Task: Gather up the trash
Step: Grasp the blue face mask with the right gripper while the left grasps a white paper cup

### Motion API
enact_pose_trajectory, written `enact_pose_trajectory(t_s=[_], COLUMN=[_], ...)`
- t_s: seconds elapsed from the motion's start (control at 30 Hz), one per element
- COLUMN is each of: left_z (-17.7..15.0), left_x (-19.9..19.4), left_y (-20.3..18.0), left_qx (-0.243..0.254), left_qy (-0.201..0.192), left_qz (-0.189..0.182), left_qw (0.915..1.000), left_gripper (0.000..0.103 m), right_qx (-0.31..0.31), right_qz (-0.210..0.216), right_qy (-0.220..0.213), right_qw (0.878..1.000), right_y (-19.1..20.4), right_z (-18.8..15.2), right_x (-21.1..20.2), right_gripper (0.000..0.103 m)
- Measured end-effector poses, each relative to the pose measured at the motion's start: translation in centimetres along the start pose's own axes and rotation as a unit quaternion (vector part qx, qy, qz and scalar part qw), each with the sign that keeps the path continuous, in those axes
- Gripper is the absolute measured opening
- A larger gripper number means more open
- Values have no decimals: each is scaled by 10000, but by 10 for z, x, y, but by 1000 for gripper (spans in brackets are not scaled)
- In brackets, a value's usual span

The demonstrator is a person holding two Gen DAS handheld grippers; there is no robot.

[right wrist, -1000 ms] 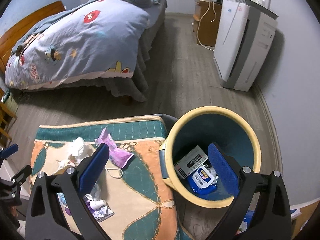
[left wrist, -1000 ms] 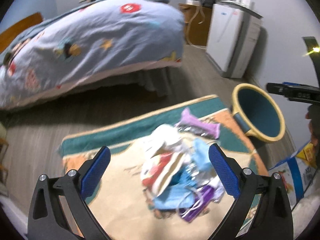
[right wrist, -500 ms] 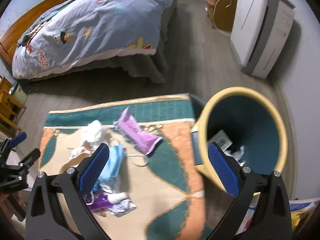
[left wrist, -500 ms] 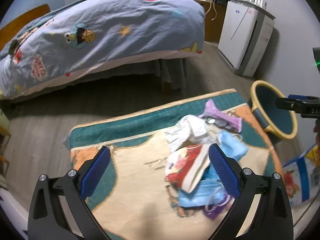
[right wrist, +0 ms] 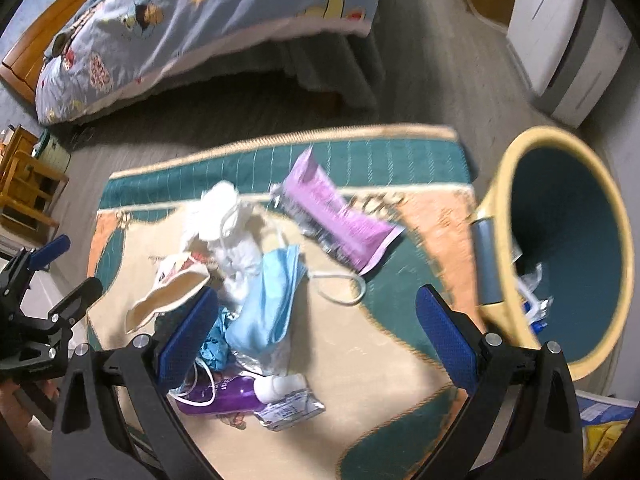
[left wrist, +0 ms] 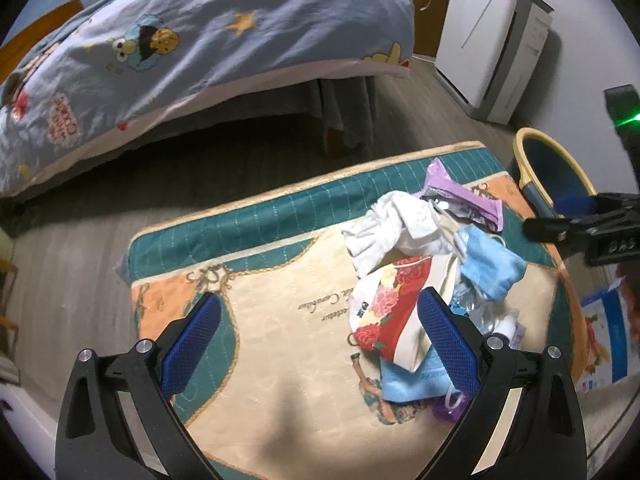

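Observation:
A pile of trash lies on a patterned rug (left wrist: pixel 256 320): a purple wrapper (left wrist: pixel 460 194) (right wrist: pixel 336 216), white crumpled tissue (left wrist: pixel 396 228) (right wrist: pixel 228 224), a blue face mask (left wrist: pixel 490 268) (right wrist: pixel 268 304), a red floral packet (left wrist: pixel 396 312), a purple bottle (right wrist: pixel 224 398). A yellow-rimmed bin (right wrist: pixel 560 248) (left wrist: pixel 552 172) with a teal inside stands at the rug's right edge with some trash in it. My left gripper (left wrist: pixel 320 336) is open and empty, left of the pile. My right gripper (right wrist: pixel 316 332) is open and empty above the pile.
A bed with a blue cartoon quilt (left wrist: pixel 200 40) stands behind the rug. A white appliance (left wrist: pixel 492 32) stands against the right wall. A colourful box (left wrist: pixel 604 340) lies right of the rug. Wooden furniture (right wrist: pixel 24 184) is at the left.
Both grippers have swung left: the right one from over the bin to over the pile, the left one so that the pile now sits by its right finger. Both stay open.

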State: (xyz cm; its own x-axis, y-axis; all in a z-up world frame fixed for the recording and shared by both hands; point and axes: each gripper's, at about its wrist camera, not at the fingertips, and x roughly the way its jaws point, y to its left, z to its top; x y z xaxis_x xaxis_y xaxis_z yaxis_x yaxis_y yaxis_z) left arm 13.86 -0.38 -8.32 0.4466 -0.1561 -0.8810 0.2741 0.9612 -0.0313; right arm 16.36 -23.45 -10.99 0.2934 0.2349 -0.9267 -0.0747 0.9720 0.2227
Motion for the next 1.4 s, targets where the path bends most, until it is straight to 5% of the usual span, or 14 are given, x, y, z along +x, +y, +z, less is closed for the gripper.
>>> enact_pose_trajectory(t_s=[0.07,0.37,0.63,0.8,0.9,1.4], left_z=[1,1,2,0,0,18], left_x=[2,21,37,41,38,-8], left_y=[-2,-39,-43,-45,-46,-57], left_qx=[18,664,635,730,819,735], left_qy=[10,229,561,706,664,-139], left_qz=[-154,-556,-599,-655,-547,-638], left_qw=[9999,9960,9946,9927,9929,9952], left_gripper=[97,94,54,16,9,4], right_qx=[46,258,45,-69,-189,-566], right_qz=[110,873,959,968,920,656], right_qy=[149,808,870,804,686,-387], right_qw=[9998,9926,9916,9920,9932,9955], right_y=[1,1,8,12,14,10], right_z=[0,-4,-3,-1,1,12], right_x=[9,34,31,25,16,-55], right_gripper=[94,41,15,9,7,7])
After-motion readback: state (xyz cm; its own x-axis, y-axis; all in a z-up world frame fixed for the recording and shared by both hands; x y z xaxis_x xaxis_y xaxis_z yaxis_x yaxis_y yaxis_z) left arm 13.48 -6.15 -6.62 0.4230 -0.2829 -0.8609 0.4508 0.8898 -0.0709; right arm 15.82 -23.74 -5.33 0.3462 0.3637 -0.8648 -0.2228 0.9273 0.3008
